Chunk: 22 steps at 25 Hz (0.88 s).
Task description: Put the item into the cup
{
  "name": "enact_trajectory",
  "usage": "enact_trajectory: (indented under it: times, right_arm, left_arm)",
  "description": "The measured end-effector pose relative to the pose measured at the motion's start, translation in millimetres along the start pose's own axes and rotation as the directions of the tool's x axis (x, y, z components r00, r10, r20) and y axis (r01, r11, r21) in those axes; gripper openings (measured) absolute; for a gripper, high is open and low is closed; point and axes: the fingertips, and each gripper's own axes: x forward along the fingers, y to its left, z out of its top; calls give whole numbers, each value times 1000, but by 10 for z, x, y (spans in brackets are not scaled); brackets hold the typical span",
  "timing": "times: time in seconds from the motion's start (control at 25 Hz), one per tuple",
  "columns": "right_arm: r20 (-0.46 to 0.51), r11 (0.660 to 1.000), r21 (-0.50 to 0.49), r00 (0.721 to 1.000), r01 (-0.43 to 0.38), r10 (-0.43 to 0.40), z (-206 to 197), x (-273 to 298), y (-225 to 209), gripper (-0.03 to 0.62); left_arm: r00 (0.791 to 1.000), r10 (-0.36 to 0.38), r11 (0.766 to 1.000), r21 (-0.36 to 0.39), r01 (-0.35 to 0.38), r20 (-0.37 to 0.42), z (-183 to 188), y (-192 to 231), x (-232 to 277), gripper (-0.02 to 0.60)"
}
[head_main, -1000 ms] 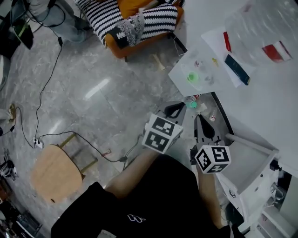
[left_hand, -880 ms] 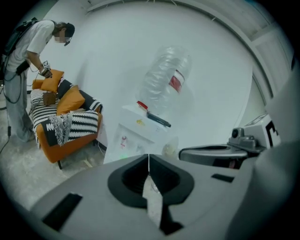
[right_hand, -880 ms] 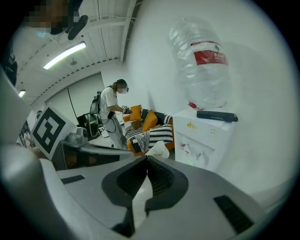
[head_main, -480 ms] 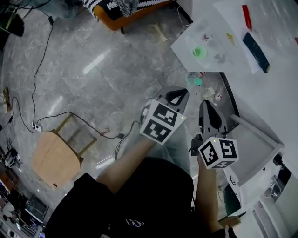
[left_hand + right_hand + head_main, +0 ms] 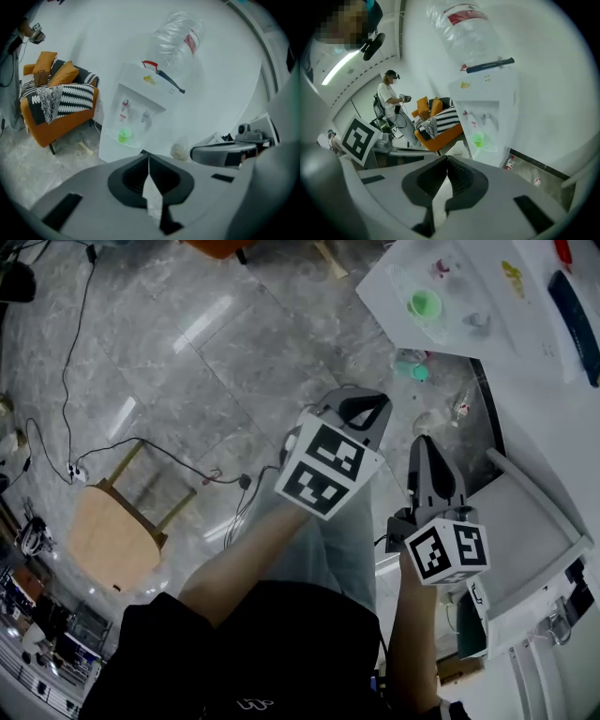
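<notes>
Both grippers are smooth grey plastic with ribbed black pads. The left gripper [image 5: 148,158] and the right gripper [image 5: 446,163] each have their jaws pressed together on nothing. The cup [image 5: 424,304], small, round and translucent green, stands on the drip tray of the white water dispenser [image 5: 487,292] at the upper right, well apart from both. Below lies the glossy grey marble floor [image 5: 187,381]. Only the gripper views show the clear ribbed bottle [image 5: 176,37] on top.
</notes>
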Motion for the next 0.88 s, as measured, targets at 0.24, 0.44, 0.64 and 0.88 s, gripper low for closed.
enact_trajectory:
  times: [0.24, 0.44, 0.64, 0.88]
  right_arm:
    - [-16, 998, 64, 1000, 3, -2, -376, 342, -263, 11]
    - [-31, 995, 100, 1000, 3, 0, -659, 561, -387, 11]
    - [-32, 991, 132, 999, 6, -2, -842, 861, -526, 11]
    - [-43, 992, 124, 999, -8, 14, -902, 1083, -538, 11]
  left_arm:
    - [999, 6, 1000, 11, -5, -42, -234, 218, 317, 14]
    - [997, 9, 1000, 8, -8, -79, -455, 394, 474, 14]
    - [996, 31, 999, 17, -29, -86, -474, 703, 607, 14]
    - [996, 50, 999, 9, -49, -70, -416, 904, 671, 14]
